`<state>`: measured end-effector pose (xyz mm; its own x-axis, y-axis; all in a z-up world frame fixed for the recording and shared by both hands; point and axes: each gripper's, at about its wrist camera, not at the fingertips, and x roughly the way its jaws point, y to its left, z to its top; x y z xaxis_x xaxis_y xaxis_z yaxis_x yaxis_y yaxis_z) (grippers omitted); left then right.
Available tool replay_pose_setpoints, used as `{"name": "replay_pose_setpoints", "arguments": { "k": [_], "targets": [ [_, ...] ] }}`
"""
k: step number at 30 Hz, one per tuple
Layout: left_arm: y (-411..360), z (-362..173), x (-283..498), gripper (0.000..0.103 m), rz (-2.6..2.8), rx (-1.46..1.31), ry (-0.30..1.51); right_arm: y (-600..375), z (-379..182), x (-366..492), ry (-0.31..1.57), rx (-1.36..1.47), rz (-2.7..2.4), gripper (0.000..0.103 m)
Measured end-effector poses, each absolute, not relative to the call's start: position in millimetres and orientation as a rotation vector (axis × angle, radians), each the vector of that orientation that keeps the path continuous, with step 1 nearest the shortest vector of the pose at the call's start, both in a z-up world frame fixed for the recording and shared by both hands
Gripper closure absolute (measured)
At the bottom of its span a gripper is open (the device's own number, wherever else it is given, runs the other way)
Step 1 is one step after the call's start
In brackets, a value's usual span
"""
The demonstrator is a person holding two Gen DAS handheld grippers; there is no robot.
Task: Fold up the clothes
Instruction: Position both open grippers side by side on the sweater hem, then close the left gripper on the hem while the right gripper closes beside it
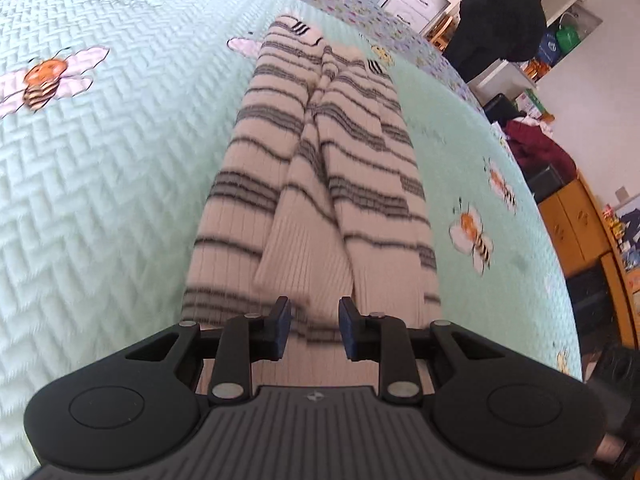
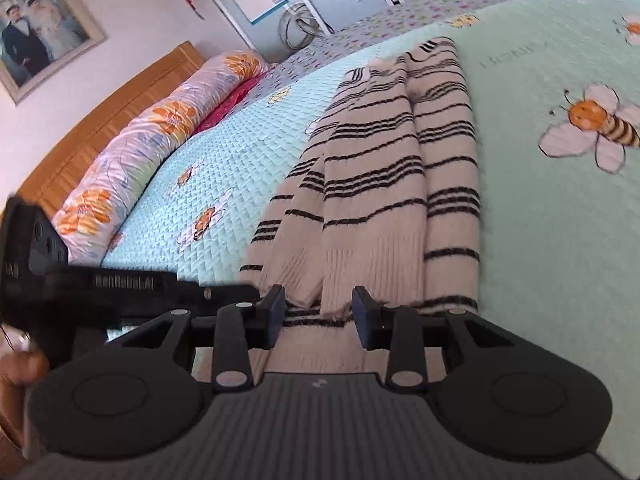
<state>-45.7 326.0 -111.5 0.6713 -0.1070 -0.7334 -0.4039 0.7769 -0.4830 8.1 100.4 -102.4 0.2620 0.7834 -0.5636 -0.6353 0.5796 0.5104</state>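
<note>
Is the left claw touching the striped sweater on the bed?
Cannot tell. In the left wrist view the left claw sits over the striped sweater's near hem with a gap between its pads, but blur hides whether they touch the cloth.
</note>
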Motion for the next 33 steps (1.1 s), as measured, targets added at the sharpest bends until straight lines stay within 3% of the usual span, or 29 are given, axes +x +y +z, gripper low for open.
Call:
{"name": "replay_pose_setpoints", "arguments": {
  "k": [9,24,33],
  "targets": [
    [344.1,-127.3,-32.1,0.067,0.238,-0.684,0.825,85.5,-119.6,7.7,0.916,0.219,0.952,0.059],
    [341.8,-125.0,-29.2,0.064,0.269,-0.626,0.817,80.7,-133.8,13.1,0.940,0.279,0.958,0.059],
    [352.8,-134.7,-32.0,0.063,0.182,-0.727,0.814,78.8,-136.9,15.6,0.947,0.306,0.957,0.059]
  ]
}}
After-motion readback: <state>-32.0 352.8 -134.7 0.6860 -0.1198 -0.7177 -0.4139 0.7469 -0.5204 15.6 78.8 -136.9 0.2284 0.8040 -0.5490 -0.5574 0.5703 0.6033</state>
